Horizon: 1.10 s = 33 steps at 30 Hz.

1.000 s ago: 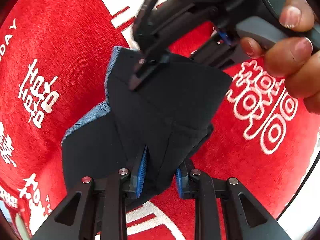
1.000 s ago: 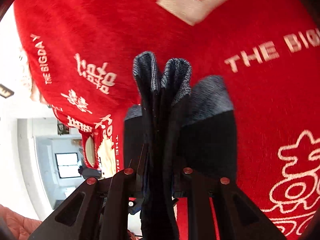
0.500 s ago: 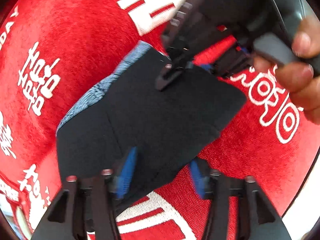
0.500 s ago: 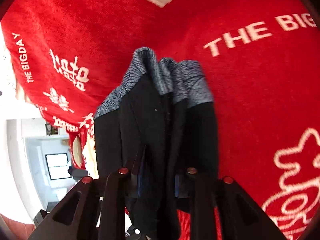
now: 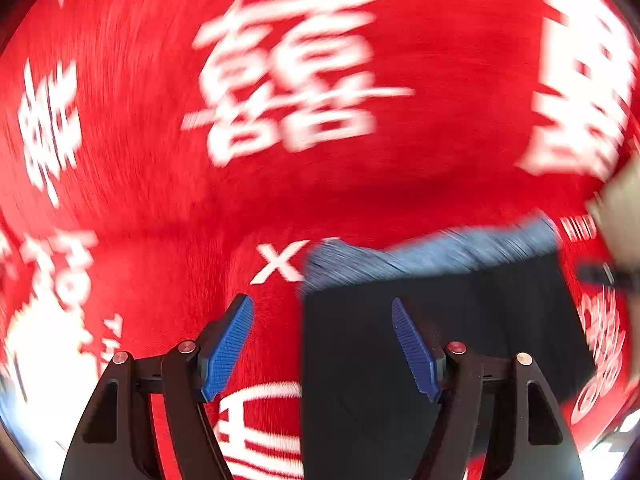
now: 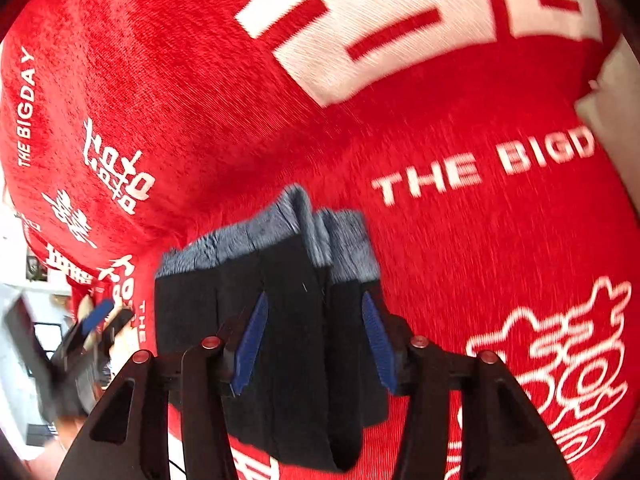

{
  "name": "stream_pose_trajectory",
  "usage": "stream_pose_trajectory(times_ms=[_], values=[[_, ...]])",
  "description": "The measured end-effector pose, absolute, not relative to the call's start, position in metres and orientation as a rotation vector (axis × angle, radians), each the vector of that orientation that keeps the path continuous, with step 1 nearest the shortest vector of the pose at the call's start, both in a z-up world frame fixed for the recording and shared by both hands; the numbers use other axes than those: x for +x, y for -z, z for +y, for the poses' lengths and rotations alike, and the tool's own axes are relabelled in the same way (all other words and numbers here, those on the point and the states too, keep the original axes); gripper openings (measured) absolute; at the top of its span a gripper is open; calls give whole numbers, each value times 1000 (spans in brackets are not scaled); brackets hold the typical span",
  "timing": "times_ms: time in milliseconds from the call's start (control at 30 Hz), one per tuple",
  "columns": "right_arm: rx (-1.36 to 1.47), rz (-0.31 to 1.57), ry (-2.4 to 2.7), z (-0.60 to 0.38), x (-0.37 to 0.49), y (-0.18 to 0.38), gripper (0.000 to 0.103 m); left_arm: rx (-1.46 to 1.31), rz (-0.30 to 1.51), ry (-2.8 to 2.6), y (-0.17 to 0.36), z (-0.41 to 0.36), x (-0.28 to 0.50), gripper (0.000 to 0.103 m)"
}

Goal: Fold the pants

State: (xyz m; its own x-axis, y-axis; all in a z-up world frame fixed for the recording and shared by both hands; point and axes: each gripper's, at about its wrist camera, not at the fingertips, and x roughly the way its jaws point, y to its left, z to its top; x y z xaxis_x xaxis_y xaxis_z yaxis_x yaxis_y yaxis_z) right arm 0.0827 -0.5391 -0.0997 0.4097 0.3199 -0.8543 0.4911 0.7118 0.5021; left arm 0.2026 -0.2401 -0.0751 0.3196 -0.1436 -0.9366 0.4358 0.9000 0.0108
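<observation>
On the red blanket (image 6: 460,240) under my right gripper I read "THE BIGD", cut off, and "THE BIGDAY" at its left edge. White Chinese characters elsewhere on it; left view shows a blurred "X".

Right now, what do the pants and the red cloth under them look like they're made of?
Pants: soft knit, probably cotton or a blend; matte black body with a heathered blue-grey waistband that looks ribbed, and limp folds. Red cloth: plush, short-pile fabric like velour or fleece; a fuzzy nap with a slight sheen, and white lettering. Exact fibres can't be told.
</observation>
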Motion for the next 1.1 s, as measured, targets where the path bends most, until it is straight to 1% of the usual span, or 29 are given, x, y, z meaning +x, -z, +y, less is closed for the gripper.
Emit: stream_pose_trajectory(times_ms=[133, 267, 300, 333, 367, 400, 433, 500, 633, 700, 767, 800, 867, 900, 933, 1000, 1100], values=[[803, 1168, 131, -543, 102, 102, 53, 115, 1341, 366, 111, -228, 256, 73], [825, 1161, 115, -547, 123, 108, 53, 65, 1456, 401, 141, -230, 273, 73], [837, 1165, 94, -546, 129, 111, 52, 56, 1480, 425, 147, -232, 274, 73], [839, 1169, 79, -545, 133, 113, 42, 56, 1489, 429, 151, -232, 273, 73], [828, 1184, 57, -542, 140, 116, 35, 52, 1493, 432, 153, -232, 273, 73], [813, 1202, 53, -540, 142, 117, 19, 51, 1494, 430, 155, -232, 273, 73], [777, 1223, 70, -537, 145, 118, 10, 57, 1495, 419, 158, -231, 273, 73], [744, 1234, 83, -534, 147, 118, 9, 70, 1489, 401, 166, -231, 273, 73], [715, 1279, 123, -533, 137, 134, 8, 130, 1457, 385, 180, -243, 262, 73], [718, 1269, 131, -533, 136, 140, 8, 150, 1436, 367, 186, -247, 258, 73], [712, 1263, 142, -532, 135, 143, 9, 147, 1432, 352, 190, -248, 258, 76], [694, 1264, 150, -529, 137, 143, 9, 133, 1436, 334, 192, -245, 258, 80], [680, 1264, 164, -527, 137, 141, 9, 89, 1434, 322, 188, -239, 258, 81], [680, 1260, 166, -526, 136, 138, 15, 76, 1422, 321, 181, -233, 258, 81], [682, 1258, 169, -526, 134, 135, 26, 72, 1406, 319, 174, -229, 257, 81], [666, 1278, 195, -526, 125, 125, 41, 97, 1363, 322, 154, -220, 251, 81], [641, 1263, 199, -519, 107, 109, 42, 151, 1312, 369, 127, -213, 229, 81]])
